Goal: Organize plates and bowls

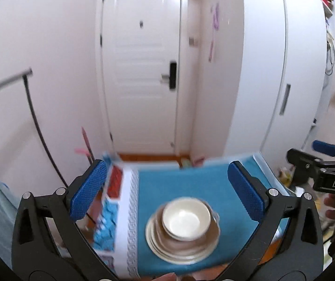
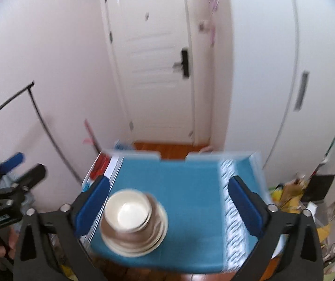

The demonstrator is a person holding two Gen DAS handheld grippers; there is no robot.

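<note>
The bowls [image 1: 183, 219] sit nested on the stacked plates [image 1: 181, 245] on the blue-covered table [image 1: 191, 182], so stacking looks done, while left gripper [image 1: 167, 194] and right gripper [image 2: 168, 207] hover spread wide, holding nothing.

Light: bright, even, soft shadows | Glare: white spot inside bowl [image 1: 183, 220] [image 2: 127, 213] | Blur: both views smeared, door [image 1: 141, 75] soft | Distortion: strong fisheye bowing, dark corner vignette

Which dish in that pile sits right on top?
The white bowl sits on top: deep and round, nested above the flatter, wider plates stacked beneath it on the blue mat.
</note>
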